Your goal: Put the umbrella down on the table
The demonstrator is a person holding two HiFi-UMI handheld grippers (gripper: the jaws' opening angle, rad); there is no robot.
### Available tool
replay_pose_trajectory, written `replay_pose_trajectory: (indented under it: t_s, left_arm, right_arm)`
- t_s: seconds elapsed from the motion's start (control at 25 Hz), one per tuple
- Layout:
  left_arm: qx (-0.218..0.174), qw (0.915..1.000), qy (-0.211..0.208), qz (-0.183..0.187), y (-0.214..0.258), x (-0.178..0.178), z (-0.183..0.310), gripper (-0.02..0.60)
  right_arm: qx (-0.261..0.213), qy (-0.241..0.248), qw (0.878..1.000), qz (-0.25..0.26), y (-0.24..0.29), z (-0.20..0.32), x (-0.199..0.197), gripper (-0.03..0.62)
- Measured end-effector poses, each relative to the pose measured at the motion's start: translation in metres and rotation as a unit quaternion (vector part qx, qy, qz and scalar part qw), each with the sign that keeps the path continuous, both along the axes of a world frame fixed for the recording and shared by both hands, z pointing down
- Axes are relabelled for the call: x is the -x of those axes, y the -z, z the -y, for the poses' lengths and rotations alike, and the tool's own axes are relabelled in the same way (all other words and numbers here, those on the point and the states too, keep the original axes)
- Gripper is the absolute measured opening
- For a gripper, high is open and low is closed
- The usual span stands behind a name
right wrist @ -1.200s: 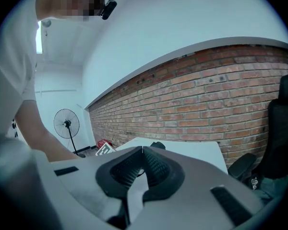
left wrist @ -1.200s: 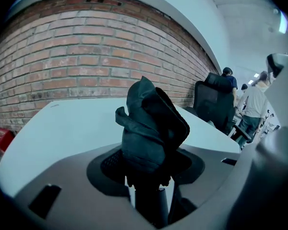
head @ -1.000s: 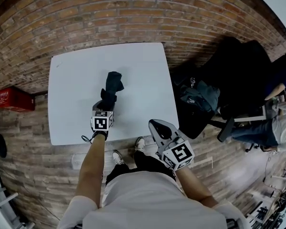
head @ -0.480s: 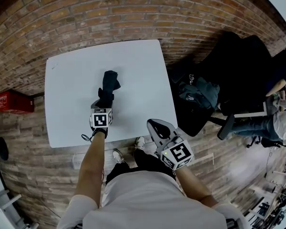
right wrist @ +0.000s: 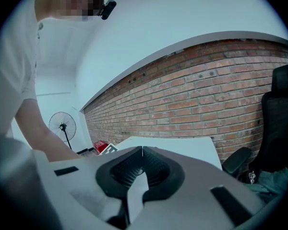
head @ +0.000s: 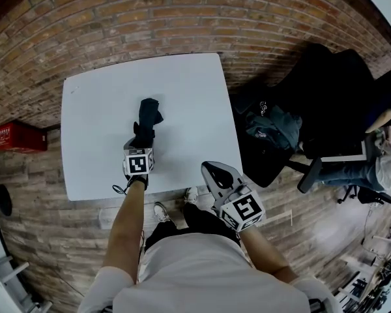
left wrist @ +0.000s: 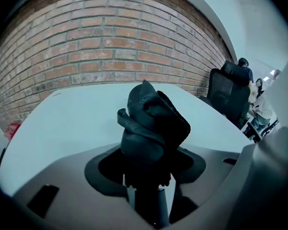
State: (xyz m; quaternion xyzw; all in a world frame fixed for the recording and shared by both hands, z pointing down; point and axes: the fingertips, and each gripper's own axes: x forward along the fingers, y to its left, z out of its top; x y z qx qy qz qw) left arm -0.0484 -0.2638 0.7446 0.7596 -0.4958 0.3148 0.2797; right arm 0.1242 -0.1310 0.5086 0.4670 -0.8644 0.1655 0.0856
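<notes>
A folded black umbrella (head: 150, 113) lies on the white table (head: 98, 109), its cloth end pointing toward the brick wall. My left gripper (head: 143, 139) is at its near end, pointing steeply down. In the left gripper view the bundled umbrella (left wrist: 151, 123) fills the space between the jaws of the left gripper (left wrist: 146, 152). Its handle runs back between the pads, and the jaws are opening around it. My right gripper (head: 212, 169) hangs in the air off the table's near right edge. Seen in its own view, the right gripper (right wrist: 142, 150) is shut and holds nothing.
A black office chair with a dark bag (head: 274, 135) stands just right of the table. A red box (head: 19, 137) sits on the floor at the left and a standing fan (right wrist: 62, 127) beyond it. Another person's legs (head: 378, 168) are at the far right.
Hardly anything: the left gripper and the umbrella stay at the same spot on the table, and the right gripper has not moved.
</notes>
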Motion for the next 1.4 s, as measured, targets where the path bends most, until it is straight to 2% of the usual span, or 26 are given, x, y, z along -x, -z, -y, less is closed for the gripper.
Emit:
replay_pose_trajectory:
  t_s: [0.36, 0.6, 1.4]
  left_arm:
    - [0.013, 0.9999, 0.005, 0.004, -0.004, 0.0, -0.001, 0.335]
    - [0.018, 0.9997, 0.002, 0.015, -0.004, 0.002, -0.009, 0.431]
    - [-0.024, 0.9997, 0.005, -0.005, 0.041, 0.027, -0.023, 0.439]
  right_arm:
    - [-0.002, -0.002, 1.0, 0.005, -0.001, -0.002, -0.005, 0.02]
    - [-0.007, 0.0, 1.0, 0.014, 0.001, -0.004, -0.007, 0.02]
    - [-0.022, 0.057, 0.998, 0.028, 0.011, -0.008, 0.035, 0.02]
